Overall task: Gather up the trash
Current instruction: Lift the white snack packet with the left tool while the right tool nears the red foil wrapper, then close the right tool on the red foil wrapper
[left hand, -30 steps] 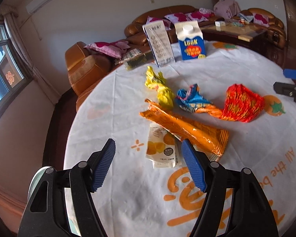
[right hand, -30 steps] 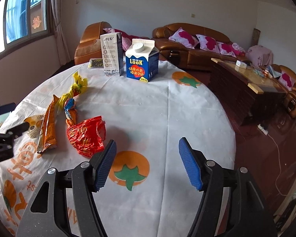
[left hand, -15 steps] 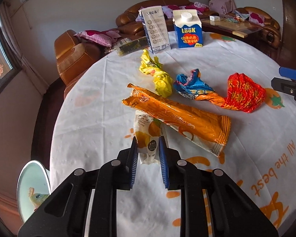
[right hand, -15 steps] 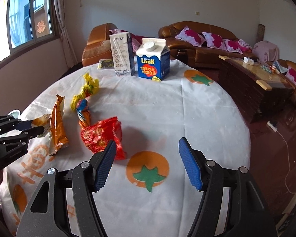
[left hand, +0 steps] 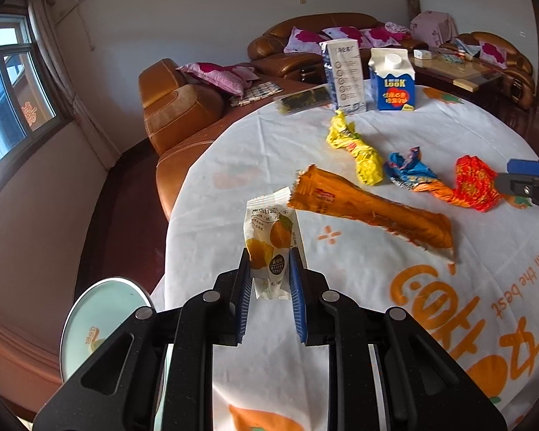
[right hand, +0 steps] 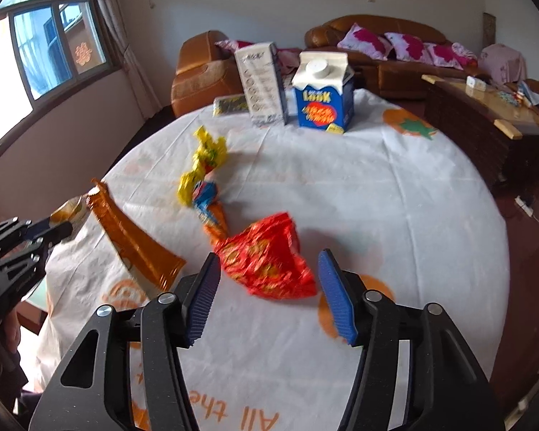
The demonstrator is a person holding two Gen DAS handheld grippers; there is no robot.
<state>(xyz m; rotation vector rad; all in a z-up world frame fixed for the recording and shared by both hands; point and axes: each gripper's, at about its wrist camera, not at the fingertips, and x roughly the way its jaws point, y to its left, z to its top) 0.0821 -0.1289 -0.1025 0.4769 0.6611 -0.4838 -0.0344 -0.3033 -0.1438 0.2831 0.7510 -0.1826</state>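
Note:
My left gripper (left hand: 269,256) is shut on the lower end of a white wrapper printed with oranges (left hand: 271,231), held up off the white tablecloth (left hand: 377,305). A long orange wrapper (left hand: 373,212) lies just right of it. My right gripper (right hand: 267,260) straddles a crumpled red wrapper (right hand: 266,262); its jaws are closing and the pads stand close to the wrapper's sides without squeezing it. In the left wrist view the red wrapper (left hand: 476,186) lies beside the right gripper (left hand: 521,176). The left gripper (right hand: 54,228) shows at the left edge of the right wrist view.
A yellow wrapper (left hand: 355,147) and a blue wrapper (left hand: 409,174) lie mid-table. A blue milk carton (left hand: 395,82), a tall white box (left hand: 345,75) and a flat dark packet (left hand: 302,100) stand at the far edge. A round pale green object (left hand: 97,323) sits below the table's near left edge.
The left jaws closed on the white wrapper, then drew it leftward and up, clear of the long orange wrapper. The right gripper moved over the red wrapper and its jaws narrowed.

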